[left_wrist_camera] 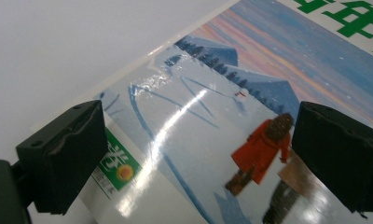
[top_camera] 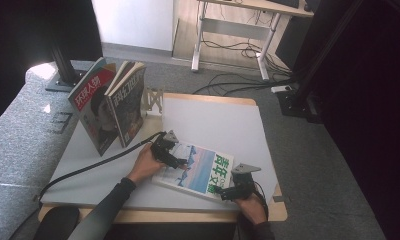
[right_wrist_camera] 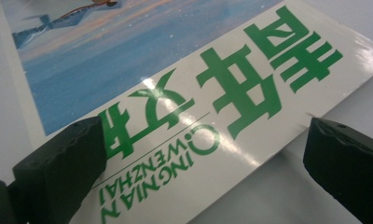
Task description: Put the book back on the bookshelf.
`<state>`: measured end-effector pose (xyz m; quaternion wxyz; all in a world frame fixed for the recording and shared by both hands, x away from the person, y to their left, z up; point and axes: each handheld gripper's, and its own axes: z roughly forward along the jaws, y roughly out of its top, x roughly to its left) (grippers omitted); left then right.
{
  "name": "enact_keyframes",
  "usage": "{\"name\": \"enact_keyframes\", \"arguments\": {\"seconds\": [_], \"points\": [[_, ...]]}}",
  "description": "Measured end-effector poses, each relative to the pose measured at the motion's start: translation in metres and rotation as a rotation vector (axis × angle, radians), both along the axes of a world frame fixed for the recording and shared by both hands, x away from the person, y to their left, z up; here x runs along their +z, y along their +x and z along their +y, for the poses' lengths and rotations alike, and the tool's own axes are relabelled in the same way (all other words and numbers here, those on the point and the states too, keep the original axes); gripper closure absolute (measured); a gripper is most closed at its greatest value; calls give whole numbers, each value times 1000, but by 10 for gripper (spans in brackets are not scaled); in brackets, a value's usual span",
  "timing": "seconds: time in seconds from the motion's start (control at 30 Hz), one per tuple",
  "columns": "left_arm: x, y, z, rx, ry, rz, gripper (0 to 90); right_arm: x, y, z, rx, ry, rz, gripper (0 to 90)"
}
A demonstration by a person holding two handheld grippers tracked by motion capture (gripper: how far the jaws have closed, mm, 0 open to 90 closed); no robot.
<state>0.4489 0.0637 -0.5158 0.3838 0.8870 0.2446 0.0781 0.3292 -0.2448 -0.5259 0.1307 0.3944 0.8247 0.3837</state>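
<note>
White table (top_camera: 213, 120) carries the work; at its far left two magazines (top_camera: 110, 102) stand upright, leaning against a small white rack (top_camera: 153, 102), presumably the filing spot. A third magazine (top_camera: 200, 170), snow-scene cover with green title, lies flat near the front edge, slightly skewed, between the two hands. Left gripper (top_camera: 169, 154) sits over its left end, jaws apart, straddling the cover corner (left_wrist_camera: 128, 154). Right gripper (top_camera: 233, 190) is at the near right corner, jaws likewise apart, one over the title (right_wrist_camera: 250, 88), the other off the edge. Judgement: both ends bracketed to lift it level; no clamp yet.
</note>
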Motion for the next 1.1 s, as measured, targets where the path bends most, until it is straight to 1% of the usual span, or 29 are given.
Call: {"name": "enact_keyframes", "arguments": {"seconds": [0.07, 0.1, 0.2, 0.23, 0.27, 0.33, 0.37, 0.47, 0.5, 0.53, 0.57, 0.6, 0.63, 0.67, 0.77, 0.9, 1.0, 1.1], "points": [[-1, 4, -2, 7, -4, -6, 34, 0, -3, 0, 5, 3, 3, 0], [-2, 6, -2, 11, -14, -9, 35, 0, -5, -1, 6, 5, 4, 0], [-2, 12, -3, 21, -22, -10, 40, -1, -10, -1, 13, 6, 4, 0], [-1, 13, -3, 22, -17, -11, 40, -1, -12, -1, 14, 6, 5, 0], [-1, 16, -5, 19, -2, -17, 40, -1, -14, -1, 13, 8, 6, 0], [-1, 17, -6, 24, -5, -21, 38, -1, -16, 0, 22, 11, 10, 0], [-1, 19, -8, 20, 4, -20, 37, -1, -17, 0, 25, 10, 8, 0], [-1, 24, -9, 31, -16, -10, 37, -1, -20, 0, 35, 18, 15, 0], [-2, 26, -10, 31, -9, 0, 39, -2, -20, 0, 38, 20, 18, 0], [-3, 27, -11, 32, 2, 0, 36, -1, -20, 0, 40, 20, 18, 0], [-4, 29, -11, 27, 4, -1, 32, -1, -21, 0, 45, 19, 17, 0], [-4, 30, -12, 28, 1, 11, 32, -1, -21, 0, 52, 15, 16, 0], [-5, 31, -12, 26, 1, 15, 31, -1, -22, 0, 53, 11, 14, 0], [-5, 32, -12, 26, 0, 23, 30, -1, -22, 1, 56, 7, 13, 0], [-5, 33, -12, 26, -1, 32, 30, -2, -24, 3, 71, -39, 9, 0], [-4, 32, -12, 28, 4, 26, 36, -2, -25, 2, 72, -38, 2, 0], [-3, 30, -13, 31, 10, 24, 39, -2, -24, 1, 75, -40, 7, 0], [-1, 28, -12, 32, 31, 27, 40, -2, -24, -1, 64, -48, 5, 0]]}}
